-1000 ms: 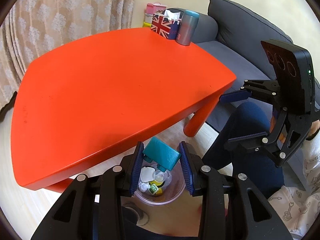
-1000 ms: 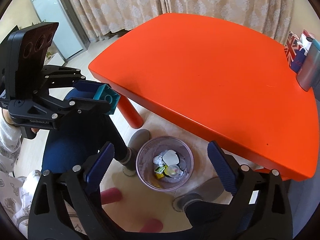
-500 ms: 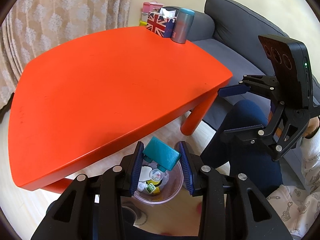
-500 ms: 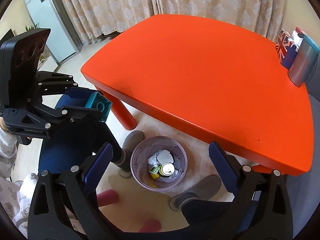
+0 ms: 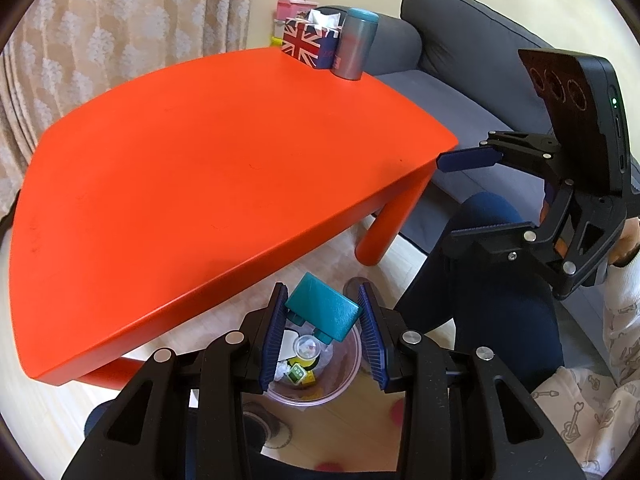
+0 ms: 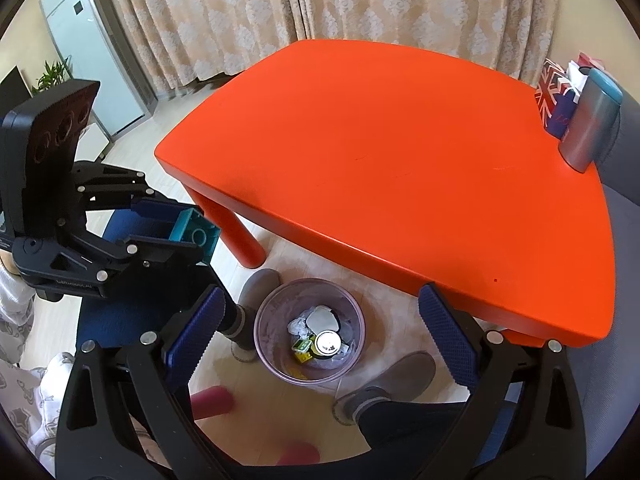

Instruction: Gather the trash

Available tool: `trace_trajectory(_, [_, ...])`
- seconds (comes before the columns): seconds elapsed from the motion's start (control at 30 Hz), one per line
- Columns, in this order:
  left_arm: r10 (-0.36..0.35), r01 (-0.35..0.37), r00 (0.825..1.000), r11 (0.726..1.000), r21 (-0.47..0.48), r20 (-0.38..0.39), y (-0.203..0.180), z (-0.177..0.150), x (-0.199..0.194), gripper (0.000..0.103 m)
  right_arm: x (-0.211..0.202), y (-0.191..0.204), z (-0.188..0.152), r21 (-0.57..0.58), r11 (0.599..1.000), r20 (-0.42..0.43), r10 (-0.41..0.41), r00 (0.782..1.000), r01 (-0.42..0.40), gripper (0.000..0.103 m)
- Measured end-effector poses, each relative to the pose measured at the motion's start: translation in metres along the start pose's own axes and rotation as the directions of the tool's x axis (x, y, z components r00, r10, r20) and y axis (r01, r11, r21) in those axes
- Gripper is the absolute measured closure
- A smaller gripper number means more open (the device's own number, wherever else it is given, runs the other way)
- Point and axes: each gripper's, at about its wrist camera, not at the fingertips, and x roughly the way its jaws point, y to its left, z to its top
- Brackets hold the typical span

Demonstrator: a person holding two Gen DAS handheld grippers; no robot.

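My left gripper [image 5: 323, 322] is shut on a teal toy block [image 5: 322, 313] and holds it above a small clear waste bin [image 5: 352, 364] on the floor by the table's near edge. In the right wrist view the left gripper [image 6: 176, 224] shows with the teal block [image 6: 194, 236] at the left, up and to the left of the bin [image 6: 310, 330]. The bin holds crumpled paper, a can and small cartons. My right gripper [image 6: 320, 344] is open and empty above the bin; it also shows in the left wrist view [image 5: 476, 196] at the right.
A red table [image 5: 200, 168] fills the middle, with a Union Jack tissue box [image 5: 308, 46] and a grey tumbler [image 5: 356, 50] at its far corner. A grey sofa [image 5: 460, 68] stands behind. The person's legs and grey slippers [image 6: 400, 376] flank the bin.
Both grippers have drawn back and up a little, so the table and bin look farther away. The left gripper still holds the teal block; the right stays open.
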Motion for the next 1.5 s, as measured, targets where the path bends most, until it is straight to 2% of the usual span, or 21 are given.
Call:
trace_trajectory(0.27, [-0.007,0.007,1.000,1.000,0.013,-0.010,-0.003,0.002,0.006,0.066,-0.003,-0.004,-0.002,0.014,1.000,0.003,-0.003,1.000,0.003,0.007])
trace_trajectory(0.3, [-0.007,0.007,1.000,1.000,0.013,-0.008,-0.003,0.002,0.007,0.062,-0.003,-0.004,-0.002,0.016,1.000,0.004,-0.003,1.000,0.003,0.007])
trace_trajectory(0.33, [-0.004,0.004,1.000,1.000,0.012,-0.005,-0.002,0.002,0.007,0.046,-0.003,-0.005,-0.002,0.019,1.000,0.004,-0.004,1.000,0.004,0.007])
trace_trajectory(0.37, [-0.001,0.001,1.000,1.000,0.011,0.002,-0.002,0.002,0.008,0.035,-0.003,-0.005,-0.001,0.020,1.000,0.003,-0.005,1.000,0.005,0.007])
trace_trajectory(0.4, [-0.001,0.001,1.000,1.000,0.005,0.020,-0.001,0.002,0.007,0.016,-0.003,-0.005,-0.001,0.021,1.000,0.003,-0.006,1.000,0.006,0.007])
trace_trajectory(0.43, [-0.002,0.002,0.999,1.000,-0.003,0.034,0.000,0.001,0.006,0.014,-0.003,-0.005,-0.002,0.022,1.000,0.003,-0.007,1.000,0.007,0.007])
trace_trajectory(0.63, [0.022,-0.021,0.999,1.000,-0.021,0.030,0.004,0.000,0.007,0.009,-0.004,-0.007,-0.003,0.029,1.000,0.004,-0.009,1.000,0.009,0.007])
trace_trajectory(0.87, [0.045,-0.044,0.998,0.998,-0.049,0.035,0.009,0.001,0.002,0.008,-0.003,-0.008,-0.003,0.031,0.999,0.010,-0.012,1.000,0.012,0.007])
trace_trajectory(1.07, [0.100,-0.094,0.993,0.992,-0.088,0.063,0.019,0.009,-0.008,0.008,-0.008,-0.010,0.006,0.028,0.999,0.030,-0.028,0.999,0.027,0.007])
trace_trajectory(1.33, [0.185,-0.169,0.975,0.977,-0.131,0.124,0.041,0.028,-0.025,0.007,-0.020,-0.015,0.031,0.037,0.997,0.095,-0.075,0.993,0.072,0.006])
trace_trajectory(1.5, [0.235,-0.210,0.958,0.965,-0.155,0.166,0.054,0.045,-0.038,0.007,-0.031,-0.018,0.052,0.044,0.993,0.154,-0.117,0.981,0.111,0.005])
